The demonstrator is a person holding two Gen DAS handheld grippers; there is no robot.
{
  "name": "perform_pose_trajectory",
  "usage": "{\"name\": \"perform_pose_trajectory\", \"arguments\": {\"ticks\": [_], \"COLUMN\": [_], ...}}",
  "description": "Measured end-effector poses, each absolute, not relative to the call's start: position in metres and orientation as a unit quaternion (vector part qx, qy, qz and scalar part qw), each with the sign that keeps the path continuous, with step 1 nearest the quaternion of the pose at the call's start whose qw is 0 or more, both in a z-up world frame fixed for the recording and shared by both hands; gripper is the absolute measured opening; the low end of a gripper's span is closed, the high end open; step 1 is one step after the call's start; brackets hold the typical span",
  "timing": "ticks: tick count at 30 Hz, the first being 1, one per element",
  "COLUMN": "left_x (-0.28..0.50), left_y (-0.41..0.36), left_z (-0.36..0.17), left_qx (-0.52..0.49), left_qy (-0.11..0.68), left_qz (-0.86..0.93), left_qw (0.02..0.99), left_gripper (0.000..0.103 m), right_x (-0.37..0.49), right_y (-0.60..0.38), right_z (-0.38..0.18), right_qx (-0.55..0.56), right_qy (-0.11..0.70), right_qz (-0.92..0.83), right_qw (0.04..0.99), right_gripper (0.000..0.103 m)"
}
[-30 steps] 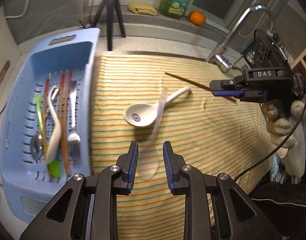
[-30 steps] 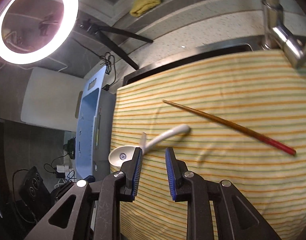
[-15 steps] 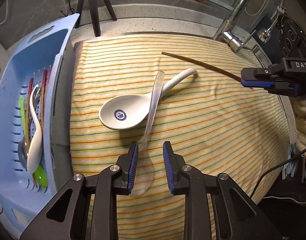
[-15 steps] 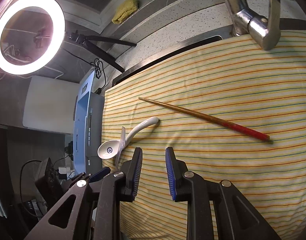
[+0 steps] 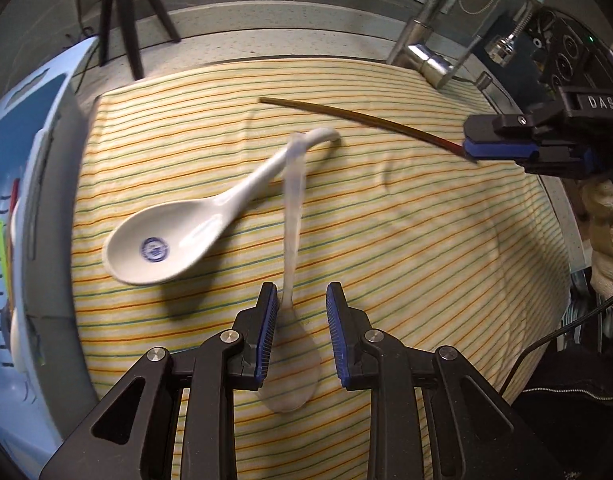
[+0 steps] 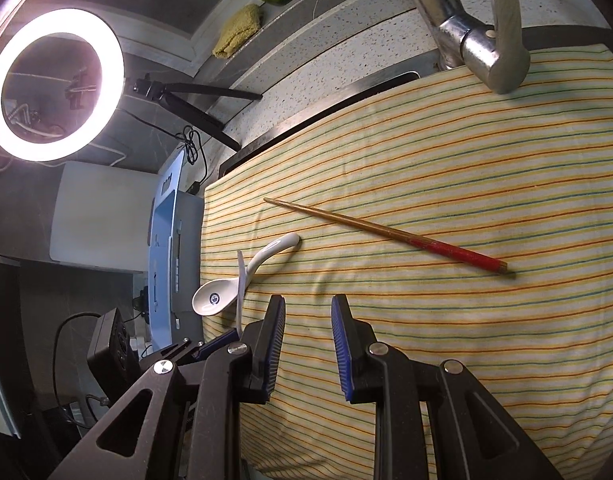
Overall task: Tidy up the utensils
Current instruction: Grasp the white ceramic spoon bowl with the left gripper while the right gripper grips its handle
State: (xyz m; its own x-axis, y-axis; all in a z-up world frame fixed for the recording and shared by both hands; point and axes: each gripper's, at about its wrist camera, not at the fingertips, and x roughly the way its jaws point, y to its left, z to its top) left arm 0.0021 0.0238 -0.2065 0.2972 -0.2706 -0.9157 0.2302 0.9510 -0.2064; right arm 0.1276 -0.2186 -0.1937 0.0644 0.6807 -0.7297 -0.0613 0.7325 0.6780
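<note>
Basket (image 5: pixel 34 184): pale blue slotted plastic, far left, utensils inside.
White spoon (image 5: pixel 174 236): glossy ceramic, round blue stamp in bowl, unreadable; lies on striped cloth (image 5: pixel 426 260).
Clear spoon (image 5: pixel 294 280): translucent plastic, crossing the white handle.
Left gripper (image 5: pixel 301 320): blue ribbed pads spread, nothing pinched, over the clear spoon's bowl.
Chopstick (image 6: pixel 386 234): wooden, red-ended, on cloth.
Right gripper (image 6: pixel 308 340): lettered "DAS"; parted, empty.

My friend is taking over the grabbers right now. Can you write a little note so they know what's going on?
Left gripper: fingers apart, empty, over the clear plastic spoon.
Right gripper: fingers apart, empty, near the chopstick.
On the striped cloth: that spoon lies across the white ceramic spoon's handle; chopstick behind.
Done: some utensils are in the blue basket.
Left: basket the spoons and chopstick.
</note>
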Motion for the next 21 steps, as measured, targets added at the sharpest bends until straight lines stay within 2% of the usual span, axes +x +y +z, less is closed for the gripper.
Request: {"name": "perform_pose_trajectory", "arguments": {"ticks": [10,17,19,21], "left_x": [0.005,0.002,0.002,0.006], "left_y": [-0.024,0.007,0.023,0.038], "left_z": [-0.208,-0.179,-0.17,-0.165], "left_qx": [-0.034,0.001,0.017,0.034], "left_qy": [0.568,0.554,0.551,0.55], "left_qz": [-0.209,-0.175,-0.156,-0.137], "left_qw": [0.796,0.814,0.82,0.823], "left_gripper": [0.024,0.028,0.032,0.041], "right_x": [0.128,0.129,0.128,0.128], "right_y": [-0.222,-0.203,-0.194,-0.181], "right_z": [-0.19,-0.184,-0.184,-0.185], "right_qx": [0.253,0.253,0.256,0.256], "right_qy": [0.624,0.621,0.622,0.624], "right_qz": [0.269,0.284,0.293,0.301], "right_qw": [0.689,0.685,0.68,0.674], "right_gripper": [0.022,0.022,0.022,0.022]}}
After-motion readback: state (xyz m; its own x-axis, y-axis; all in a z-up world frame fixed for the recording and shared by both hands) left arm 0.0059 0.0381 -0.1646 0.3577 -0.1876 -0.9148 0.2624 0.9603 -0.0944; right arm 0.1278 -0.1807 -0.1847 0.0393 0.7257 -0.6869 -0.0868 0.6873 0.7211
